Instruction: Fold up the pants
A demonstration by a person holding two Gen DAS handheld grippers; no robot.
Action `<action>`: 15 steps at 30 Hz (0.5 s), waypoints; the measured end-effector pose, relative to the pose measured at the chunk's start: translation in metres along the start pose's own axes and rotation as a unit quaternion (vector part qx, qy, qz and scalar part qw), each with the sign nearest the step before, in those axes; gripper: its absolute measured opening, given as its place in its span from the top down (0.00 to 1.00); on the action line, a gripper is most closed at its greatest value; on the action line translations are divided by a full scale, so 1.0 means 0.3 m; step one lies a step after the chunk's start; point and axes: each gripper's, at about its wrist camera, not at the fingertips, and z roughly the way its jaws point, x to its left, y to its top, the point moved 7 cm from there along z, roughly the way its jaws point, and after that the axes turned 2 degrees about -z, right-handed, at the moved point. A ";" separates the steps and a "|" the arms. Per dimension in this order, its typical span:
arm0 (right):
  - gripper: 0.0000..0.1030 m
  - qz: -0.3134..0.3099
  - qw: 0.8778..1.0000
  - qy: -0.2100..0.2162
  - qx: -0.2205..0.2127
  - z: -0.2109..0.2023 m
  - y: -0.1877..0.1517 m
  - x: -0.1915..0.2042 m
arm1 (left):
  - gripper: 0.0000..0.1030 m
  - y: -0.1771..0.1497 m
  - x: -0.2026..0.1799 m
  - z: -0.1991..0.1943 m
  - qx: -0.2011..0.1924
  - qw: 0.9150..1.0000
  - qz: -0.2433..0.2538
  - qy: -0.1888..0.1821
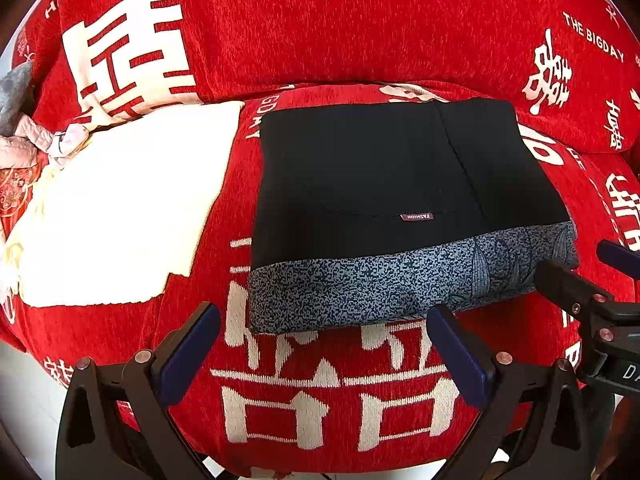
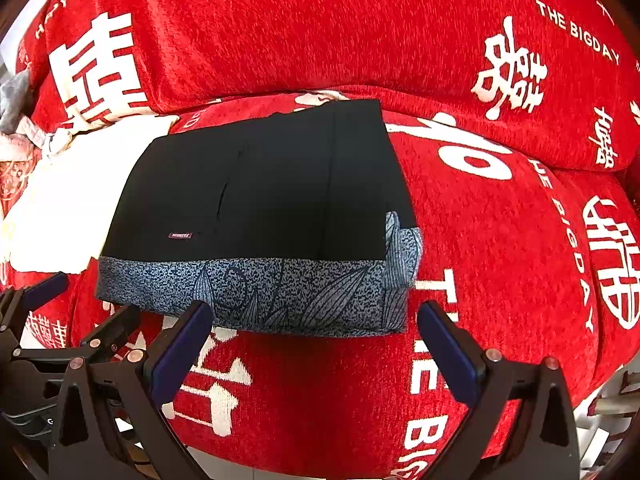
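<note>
At the left end of the sofa seat (image 1: 288, 380) lies a folded cream cloth (image 1: 120, 208), just beside the pants (image 1: 372, 184). The left tongs (image 1: 324, 348) hang with jaws spread wide and empty, just short of the pants' near left corner. The pants sit mid-seat as a compact, thick rectangle: black cloth on top with a small label (image 1: 417, 217), and a grey-blue speckled band (image 1: 360, 288) along the near edge. They look soft, limp and fairly light, with a matte weave unlikely to slip; the stacked layers would sag or slide apart if pinched by one layer only. A hold through the whole thickness at the near corners of the band seems safest. The right tongs (image 2: 316, 344) are likewise spread and empty, facing the near right corner.
</note>
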 end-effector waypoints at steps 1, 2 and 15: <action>0.01 0.000 1.000 0.000 0.000 0.001 0.000 0.000 | 0.00 0.001 0.000 0.001 0.000 1.000 0.000 0.000; 0.01 -0.001 1.000 0.000 0.000 0.001 0.000 0.000 | 0.00 0.001 0.000 0.002 0.001 1.000 -0.001 0.001; 0.01 -0.014 1.000 0.002 0.006 0.010 -0.001 0.026 | 0.00 0.006 0.026 0.022 0.007 1.000 -0.010 -0.001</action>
